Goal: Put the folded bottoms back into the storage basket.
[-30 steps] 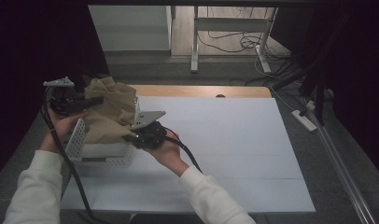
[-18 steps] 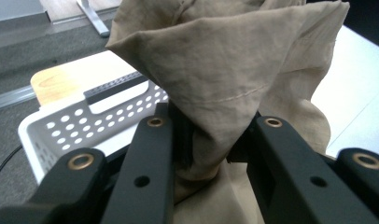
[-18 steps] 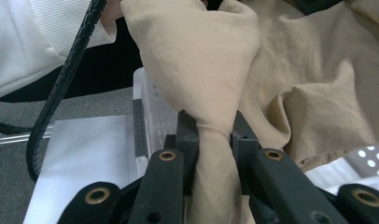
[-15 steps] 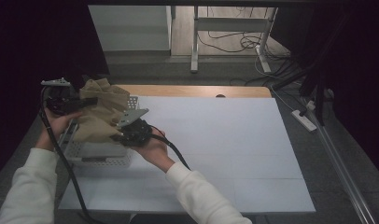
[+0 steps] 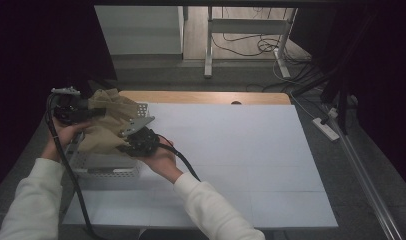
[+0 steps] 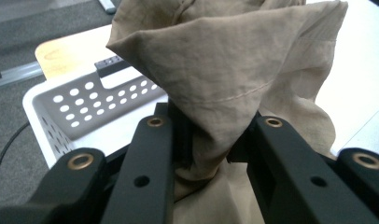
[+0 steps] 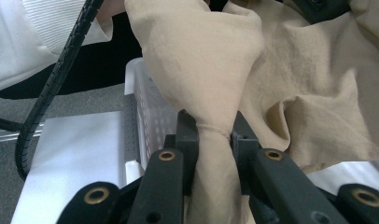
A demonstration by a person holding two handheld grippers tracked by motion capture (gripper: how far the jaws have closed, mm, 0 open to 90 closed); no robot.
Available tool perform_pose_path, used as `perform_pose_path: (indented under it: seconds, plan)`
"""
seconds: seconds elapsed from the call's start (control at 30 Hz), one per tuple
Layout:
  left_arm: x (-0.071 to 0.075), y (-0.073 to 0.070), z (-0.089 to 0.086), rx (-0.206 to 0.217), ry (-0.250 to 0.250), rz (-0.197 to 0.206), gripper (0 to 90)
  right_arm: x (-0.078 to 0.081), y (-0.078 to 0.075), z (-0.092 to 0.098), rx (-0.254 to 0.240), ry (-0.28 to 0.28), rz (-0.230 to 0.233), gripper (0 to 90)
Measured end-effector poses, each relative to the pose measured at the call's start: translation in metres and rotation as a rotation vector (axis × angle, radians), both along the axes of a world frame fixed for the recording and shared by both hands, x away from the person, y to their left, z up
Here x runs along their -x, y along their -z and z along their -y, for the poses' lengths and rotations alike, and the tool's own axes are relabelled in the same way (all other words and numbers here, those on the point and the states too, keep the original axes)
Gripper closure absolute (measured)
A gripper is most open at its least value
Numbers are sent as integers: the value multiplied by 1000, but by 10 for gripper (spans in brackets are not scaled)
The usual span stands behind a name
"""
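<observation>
High view shows us over the white table (image 5: 241, 150) with the perforated white plastic basket (image 5: 106, 167) under both grippers, whose jaws, left gripper (image 6: 211, 135) and right gripper (image 7: 215, 135), clamp the crumpled beige cloth (image 5: 108, 127) hanging between them, lowering and releasing left, we judge.

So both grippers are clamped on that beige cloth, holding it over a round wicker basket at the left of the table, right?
Not quite: the basket is a white, rectangular plastic one with perforated walls, as the left gripper view shows. The rest holds: the left gripper and the right gripper are both clamped on the beige cloth above it.
</observation>
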State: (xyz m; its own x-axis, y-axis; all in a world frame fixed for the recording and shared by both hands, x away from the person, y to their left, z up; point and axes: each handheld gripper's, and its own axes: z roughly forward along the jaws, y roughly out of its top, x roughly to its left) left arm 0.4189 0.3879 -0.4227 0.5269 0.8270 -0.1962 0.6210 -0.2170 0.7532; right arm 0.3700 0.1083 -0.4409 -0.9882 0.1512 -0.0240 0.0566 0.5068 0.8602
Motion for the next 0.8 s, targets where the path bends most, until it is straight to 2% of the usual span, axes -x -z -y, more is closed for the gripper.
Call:
perform_pose_path:
  seconds: [0.23,0.57,0.63,0.67,0.7,0.73,0.77,0.8]
  plan:
    - [-7,15,0,-10,-7,-43,754,-3,9,-4,21,2,-13,775]
    - [-12,23,2,-20,-8,-65,750,-6,15,-7,27,5,-25,773]
    - [-14,26,3,-32,-21,-71,724,-6,16,-8,26,7,-26,760]
    - [-17,27,5,-61,-47,-76,658,-7,17,-8,22,8,-27,730]
    - [-21,29,6,-78,-71,-88,523,-7,17,-8,23,14,-27,644]
    - [-24,31,7,-86,-91,-110,348,-8,18,-9,18,24,-26,495]
    - [-26,32,8,-94,-108,-120,276,-8,18,-9,15,52,-26,391]
    - [-26,31,9,-100,-122,-122,259,-8,18,-8,10,77,-28,347]
